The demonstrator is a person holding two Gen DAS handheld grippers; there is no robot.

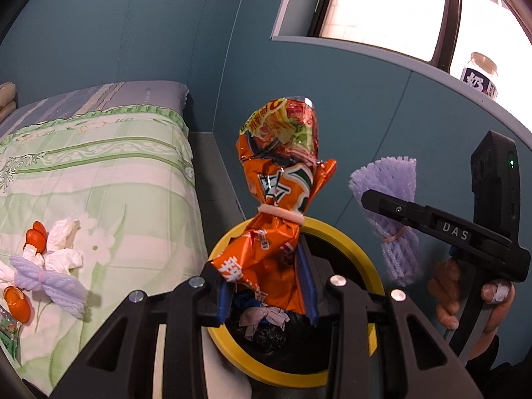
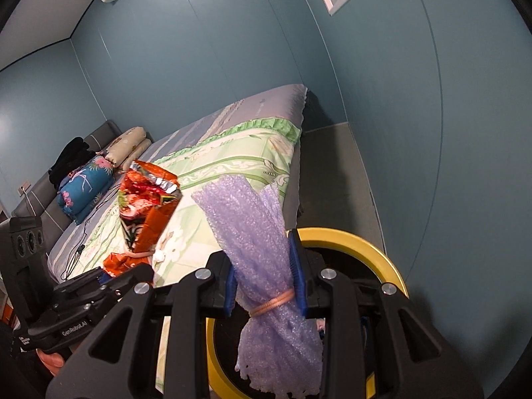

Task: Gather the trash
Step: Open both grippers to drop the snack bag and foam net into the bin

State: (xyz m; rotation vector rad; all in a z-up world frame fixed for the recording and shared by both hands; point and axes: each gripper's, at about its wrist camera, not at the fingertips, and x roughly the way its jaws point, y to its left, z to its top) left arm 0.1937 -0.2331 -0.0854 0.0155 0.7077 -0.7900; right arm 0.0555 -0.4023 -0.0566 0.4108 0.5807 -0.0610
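Both grippers are loaded and sit over the yellow-rimmed bin (image 1: pixel 352 242) beside the bed (image 1: pixel 99 166), so what matters now is each piece vs. the bin mouth. The left gripper (image 1: pixel 266 286) is pinched tight on the lower part of an orange snack bag (image 1: pixel 276 179), w/ the pads pressing on both sides; the bag stands roughly upright, long axis near vertical, torn open end up, rubber-banded waist above the pads, crumpled bottom end hanging down inside the rim line. From that view the bin opening lies directly under and just past the jaws, w/ dark bagged stuff already in it. The right gripper (image 2: pixel 266 286) is clamped on a purple foam net (image 2: pixel 259 232) near its rubber-banded waist; its long axis also runs up-down, tilted a bit left at the top, frayed lower end dangling over the bin's near rim (image 2: pixel 382 252). Judged from both views, the left piece is more squarely over the hole, the right one nearer the edge. More scraps (tissue, orange peel (image 1: pixel 35 236), another foam net (image 1: pixel 50 282)) lie on the bed, well apart from both grippers.
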